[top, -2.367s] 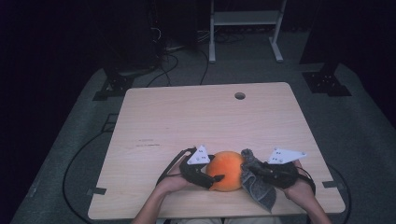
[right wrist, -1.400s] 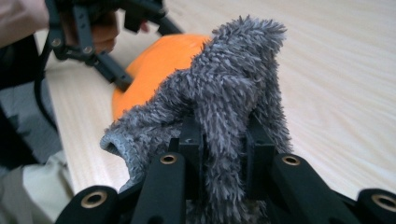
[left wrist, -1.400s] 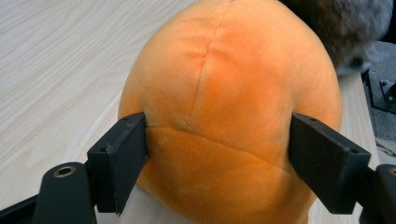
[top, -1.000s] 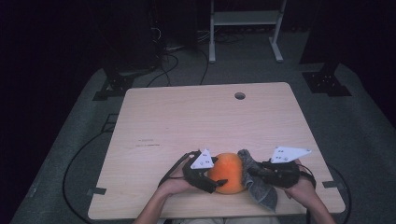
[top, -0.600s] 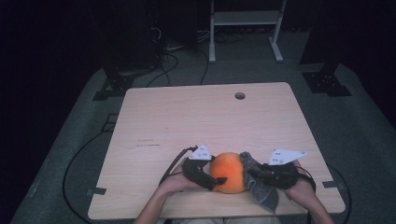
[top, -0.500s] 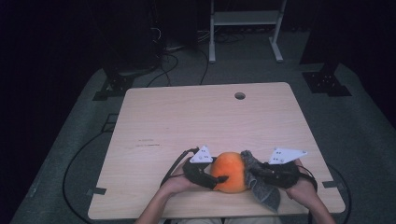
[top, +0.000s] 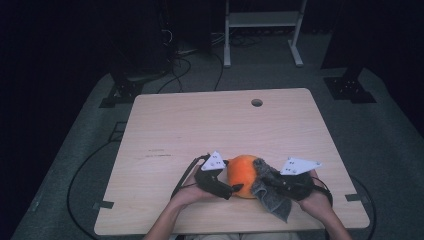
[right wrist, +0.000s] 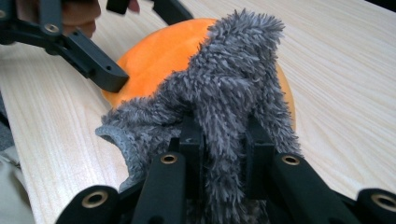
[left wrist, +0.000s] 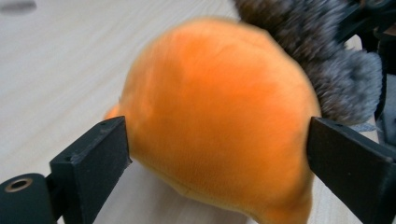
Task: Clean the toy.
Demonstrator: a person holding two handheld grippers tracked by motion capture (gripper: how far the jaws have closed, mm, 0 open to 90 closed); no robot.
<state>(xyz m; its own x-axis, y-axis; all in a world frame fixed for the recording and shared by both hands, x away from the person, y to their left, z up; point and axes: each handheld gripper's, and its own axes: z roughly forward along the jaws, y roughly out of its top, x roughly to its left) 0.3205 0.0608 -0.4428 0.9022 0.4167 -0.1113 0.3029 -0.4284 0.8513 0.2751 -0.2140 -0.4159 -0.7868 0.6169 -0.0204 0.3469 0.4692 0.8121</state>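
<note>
1. The left tool point(top: 234, 188) is reaching in level, its jaws having just been opening wide around the orange plush ball point(top: 243, 175), no longer squeezing it.
2. The right tool point(right wrist: 223, 140) is gripping the grey cloth point(right wrist: 219, 93) against the ball, near the table's point(top: 200, 125) front edge.

We reach in from the near edge of the bench with both forearms, our hands close together. Our left hand point(top: 192, 192) carries the left gripper point(top: 227, 187), which points toward our right and lies low and near level. Its jaws have just been opening and now stand wide, one finger point(left wrist: 93, 163) on each side of the orange ball point(left wrist: 219, 121), which sits between them; whether they still touch it we cannot tell. Our right hand point(top: 312, 197) carries the right gripper point(right wrist: 224, 140), which points back toward our left. Its fingers point(right wrist: 191, 144) are pinched tight on a fold of the grey cloth point(right wrist: 224, 93).
</note>
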